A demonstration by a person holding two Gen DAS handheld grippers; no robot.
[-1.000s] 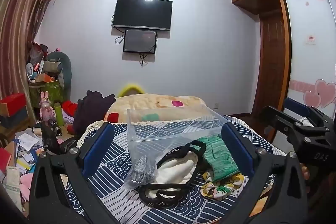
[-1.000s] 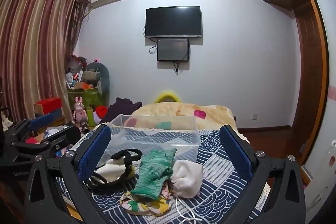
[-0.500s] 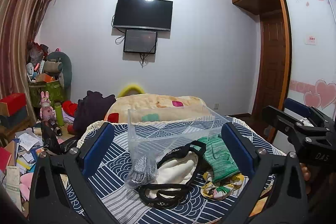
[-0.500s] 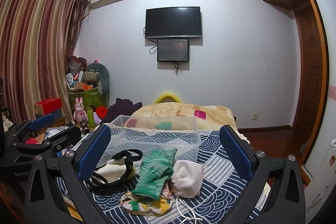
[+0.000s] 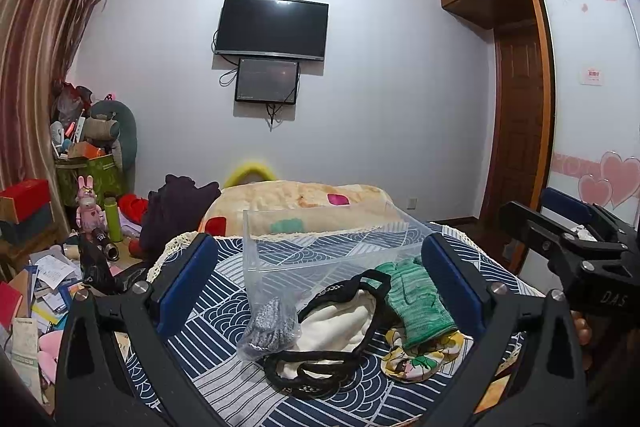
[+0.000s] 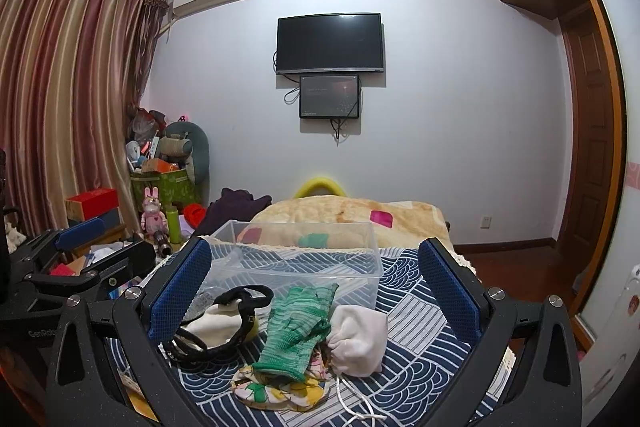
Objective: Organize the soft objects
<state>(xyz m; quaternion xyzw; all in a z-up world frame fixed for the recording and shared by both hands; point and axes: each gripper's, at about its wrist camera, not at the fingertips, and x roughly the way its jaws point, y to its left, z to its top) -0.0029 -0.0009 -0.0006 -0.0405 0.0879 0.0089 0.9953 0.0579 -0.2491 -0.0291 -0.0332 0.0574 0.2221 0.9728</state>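
A clear plastic bin (image 5: 320, 247) (image 6: 296, 259) stands on a blue patterned cloth. In front of it lie a green knit glove (image 5: 416, 299) (image 6: 298, 331), a cream cloth with a black strap (image 5: 340, 323) (image 6: 224, 323), a grey knit item in a clear bag (image 5: 268, 323), a floral fabric piece (image 5: 420, 355) (image 6: 276, 387) and a white drawstring pouch (image 6: 358, 339). My left gripper (image 5: 320, 287) is open and empty, held above the pile. My right gripper (image 6: 314, 291) is open and empty, also above the pile; it shows in the left wrist view (image 5: 568, 247).
Behind the bin lies a beige blanket (image 5: 300, 203) with dark clothing (image 5: 176, 211) to its left. The floor at left holds scattered papers (image 5: 36, 291), a pink bunny toy (image 5: 88, 199) and boxes. A wooden door (image 5: 520, 131) stands at right.
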